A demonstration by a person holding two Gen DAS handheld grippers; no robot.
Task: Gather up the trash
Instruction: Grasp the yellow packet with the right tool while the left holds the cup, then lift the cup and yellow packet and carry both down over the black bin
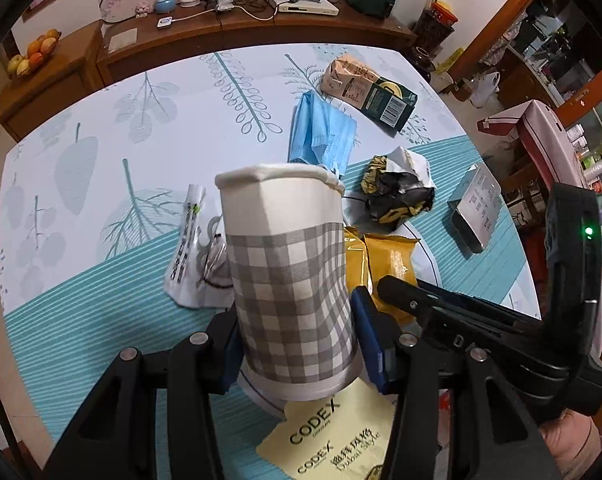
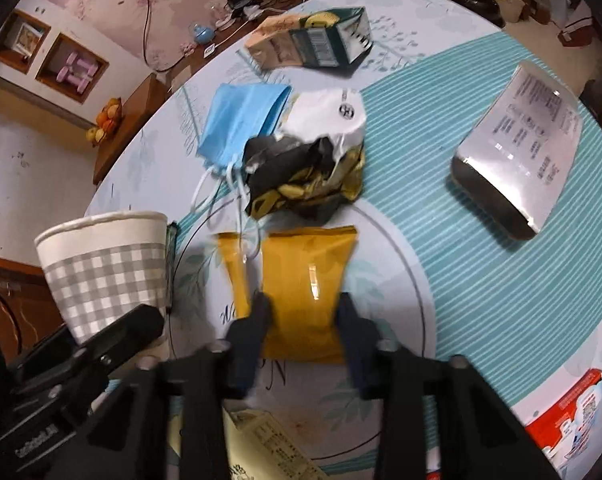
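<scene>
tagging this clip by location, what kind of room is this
Most likely a living or dining room in a home: a round table with a leaf-print cloth, a wooden sideboard strewn with chargers and cables, and a fruit bowl by the wall.

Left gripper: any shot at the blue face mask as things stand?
Probably not. The left gripper is shut on the checked paper cup, so its jaws are full. The blue face mask lies uncovered on the table beyond the cup, so the path looks free once the cup is dropped.
</scene>
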